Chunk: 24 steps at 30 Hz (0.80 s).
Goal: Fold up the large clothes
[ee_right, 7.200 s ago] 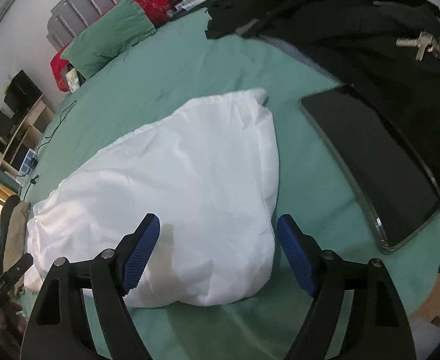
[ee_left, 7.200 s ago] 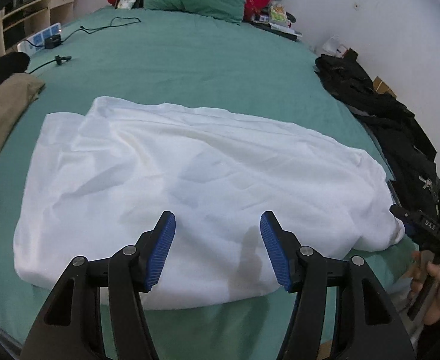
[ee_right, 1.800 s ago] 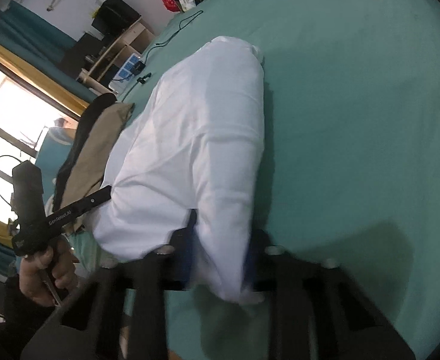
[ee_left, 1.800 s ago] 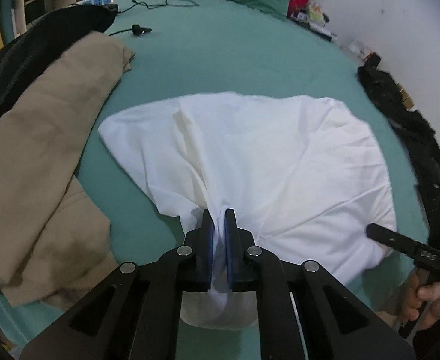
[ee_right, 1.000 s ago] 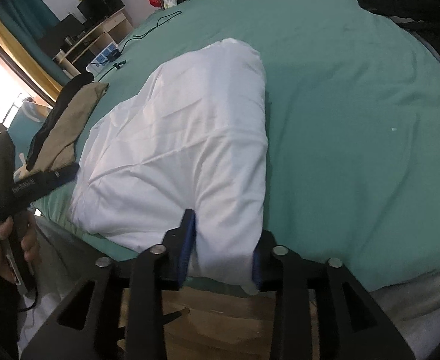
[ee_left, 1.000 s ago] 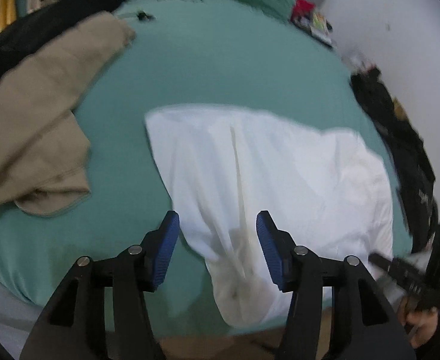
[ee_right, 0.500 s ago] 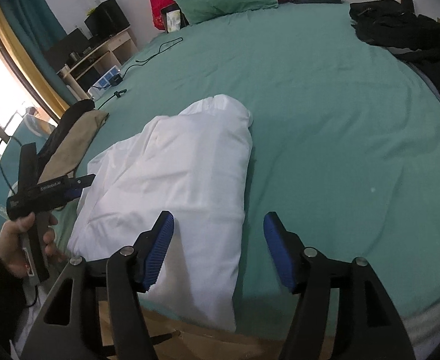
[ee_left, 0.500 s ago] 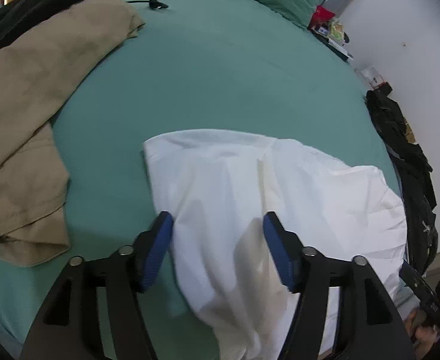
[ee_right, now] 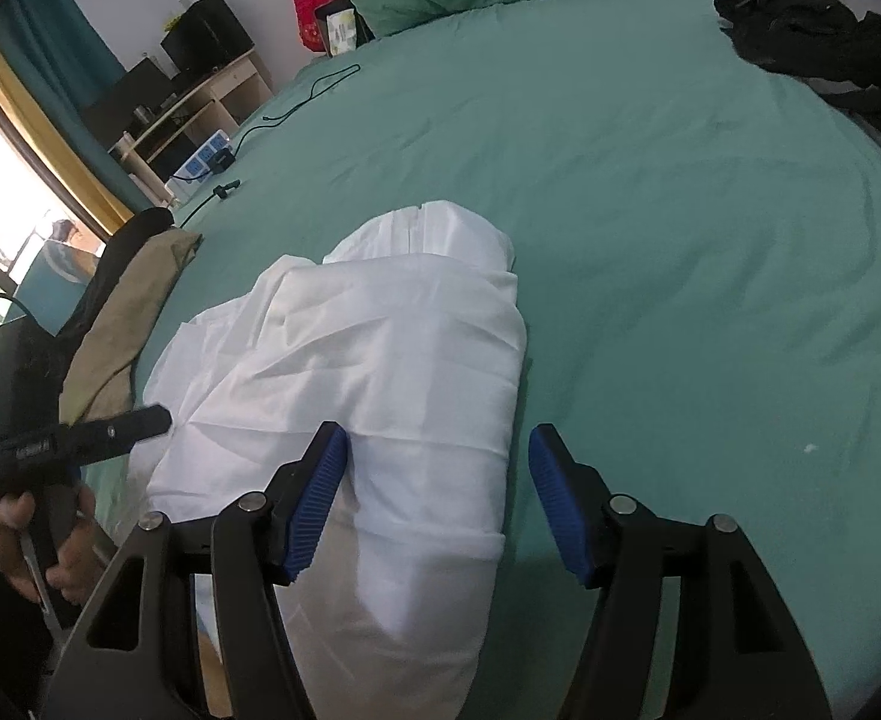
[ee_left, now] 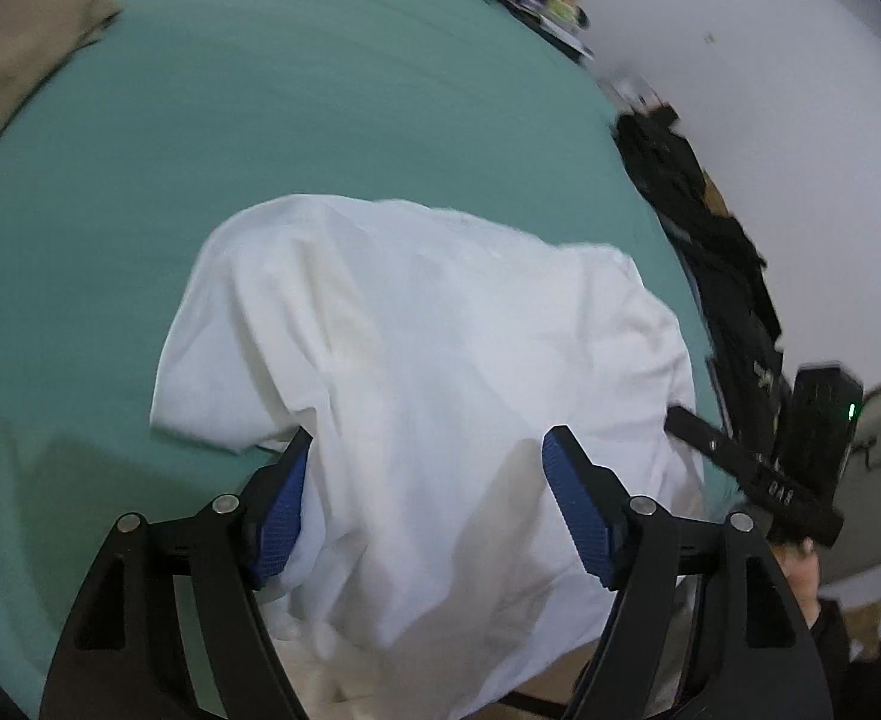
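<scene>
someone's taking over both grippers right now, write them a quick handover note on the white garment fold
Left gripper: open, jaws have just been opening; the white garment lies between and under the fingers, not pinched.
Right gripper: open, jaws have just been opening; it sits over the garment's right edge, not gripping.
Garment: bunched in a loose, wrinkled bundle at the near edge of the green bed, part of it hanging over the edge.
Also on the bed: tan garment to the left, black clothes at the far right.
Done: a rough fold, just released.
Left: probably pull it fully onto the bed, smooth it, then fold again.
</scene>
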Motion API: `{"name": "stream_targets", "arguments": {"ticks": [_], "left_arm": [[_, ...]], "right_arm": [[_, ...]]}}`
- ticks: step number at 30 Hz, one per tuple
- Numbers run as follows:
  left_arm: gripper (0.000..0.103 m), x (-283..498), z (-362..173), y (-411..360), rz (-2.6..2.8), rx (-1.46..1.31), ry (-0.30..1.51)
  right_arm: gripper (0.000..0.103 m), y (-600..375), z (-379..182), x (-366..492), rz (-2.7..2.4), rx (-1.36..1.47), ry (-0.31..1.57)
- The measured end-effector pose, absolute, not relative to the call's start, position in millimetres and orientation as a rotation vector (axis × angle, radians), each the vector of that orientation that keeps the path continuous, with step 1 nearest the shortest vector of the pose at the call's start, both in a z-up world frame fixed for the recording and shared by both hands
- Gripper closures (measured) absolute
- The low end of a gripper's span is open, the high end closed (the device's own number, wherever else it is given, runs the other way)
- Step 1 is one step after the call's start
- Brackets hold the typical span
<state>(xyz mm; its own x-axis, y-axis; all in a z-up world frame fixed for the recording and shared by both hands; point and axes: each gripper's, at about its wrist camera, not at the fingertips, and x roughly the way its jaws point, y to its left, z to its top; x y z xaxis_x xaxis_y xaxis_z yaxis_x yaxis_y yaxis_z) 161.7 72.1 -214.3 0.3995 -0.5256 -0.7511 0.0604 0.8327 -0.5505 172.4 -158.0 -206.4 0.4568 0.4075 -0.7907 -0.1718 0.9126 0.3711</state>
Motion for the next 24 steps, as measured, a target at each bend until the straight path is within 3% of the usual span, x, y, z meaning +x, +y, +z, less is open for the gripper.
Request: {"name": "stream_targets", "arguments": {"ticks": [5, 12, 20, 24], "left_arm": [[0.022, 163, -212, 46, -0.439, -0.412, 1.109], [0.022, 174, -213, 39, -0.406, -0.309, 1.099], [0.022, 174, -211, 19, -0.317, -0.138, 1.052], [0.026, 181, -209, 16, -0.309, -0.172, 1.043]], "right_arm": [[0.034, -160, -209, 174, 0.359, 0.256, 1.04], [0.031, -165, -208, 174, 0.365, 0.268, 1.045], [0.021, -164, -223, 179, 0.394, 0.337, 1.051], [0.02, -158, -228, 180, 0.419, 0.349, 1.035]]}}
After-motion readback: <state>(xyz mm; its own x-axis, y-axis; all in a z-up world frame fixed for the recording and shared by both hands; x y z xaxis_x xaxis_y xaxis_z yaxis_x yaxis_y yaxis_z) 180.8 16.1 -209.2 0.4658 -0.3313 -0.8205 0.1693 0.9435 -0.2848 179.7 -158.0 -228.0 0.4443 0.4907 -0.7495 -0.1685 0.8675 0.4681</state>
